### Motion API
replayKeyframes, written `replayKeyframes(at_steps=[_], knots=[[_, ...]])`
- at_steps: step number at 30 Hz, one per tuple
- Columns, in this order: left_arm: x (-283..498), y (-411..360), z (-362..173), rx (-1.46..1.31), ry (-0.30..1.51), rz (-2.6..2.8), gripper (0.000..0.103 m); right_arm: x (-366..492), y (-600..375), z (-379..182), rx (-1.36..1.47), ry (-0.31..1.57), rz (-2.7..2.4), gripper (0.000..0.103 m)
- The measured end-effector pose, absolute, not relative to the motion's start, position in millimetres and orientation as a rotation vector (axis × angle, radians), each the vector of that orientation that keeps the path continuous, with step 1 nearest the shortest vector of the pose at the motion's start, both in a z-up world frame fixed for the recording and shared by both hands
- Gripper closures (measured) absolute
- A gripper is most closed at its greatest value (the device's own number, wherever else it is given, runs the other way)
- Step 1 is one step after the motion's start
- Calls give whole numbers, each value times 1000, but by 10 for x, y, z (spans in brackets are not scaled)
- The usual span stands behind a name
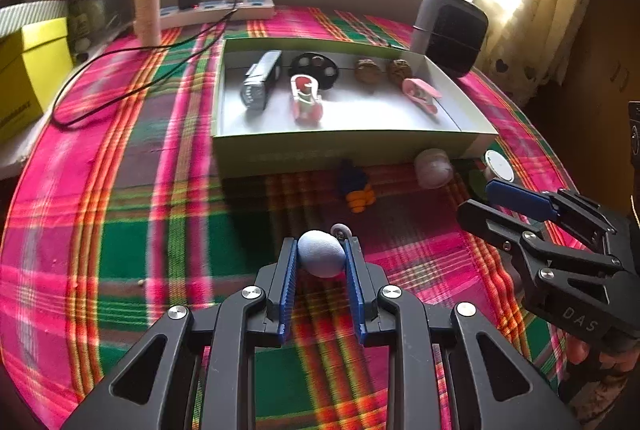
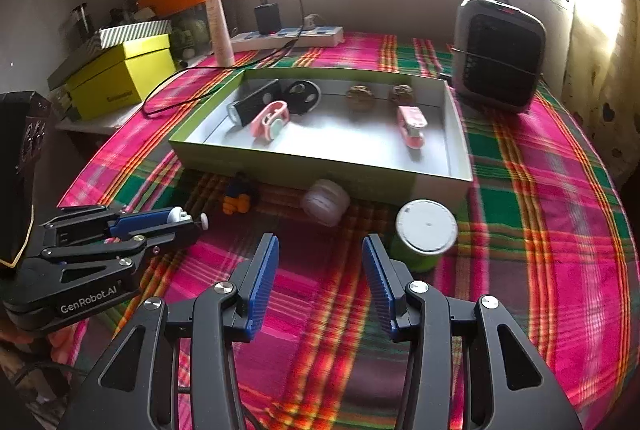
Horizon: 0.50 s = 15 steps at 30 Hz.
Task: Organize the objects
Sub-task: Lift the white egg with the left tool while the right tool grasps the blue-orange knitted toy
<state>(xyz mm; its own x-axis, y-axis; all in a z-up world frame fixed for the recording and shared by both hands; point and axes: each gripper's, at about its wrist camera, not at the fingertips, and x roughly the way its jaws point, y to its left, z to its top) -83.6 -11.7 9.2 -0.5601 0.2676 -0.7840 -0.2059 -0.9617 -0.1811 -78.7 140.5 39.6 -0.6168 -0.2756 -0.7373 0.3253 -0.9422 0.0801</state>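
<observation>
Box already holds 6 items. My left tool is clamped on a pale egg-shaped object; right tool apart, empty. 3 pieces wait on the surface.

- Left gripper: matte black linkage arms with triangular cut-outs, round silver screws at the joints behind the jaws, and ribbed blue pads lining the inner faces.
- Seen from the right wrist, its side carries white "GenRobot.AI" lettering.
- Right gripper: the same black frame, silver screws and ribbed blue pads; its body shows pale "DAS" letters.
</observation>
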Motion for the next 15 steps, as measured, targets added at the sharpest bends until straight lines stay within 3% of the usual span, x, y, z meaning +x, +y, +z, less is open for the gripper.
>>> replayKeyframes(at_steps=[15], knots=[[-912, -498, 59, -1311, -193, 2648, 81, -1014, 940, 307, 1174, 134, -2435, 58]])
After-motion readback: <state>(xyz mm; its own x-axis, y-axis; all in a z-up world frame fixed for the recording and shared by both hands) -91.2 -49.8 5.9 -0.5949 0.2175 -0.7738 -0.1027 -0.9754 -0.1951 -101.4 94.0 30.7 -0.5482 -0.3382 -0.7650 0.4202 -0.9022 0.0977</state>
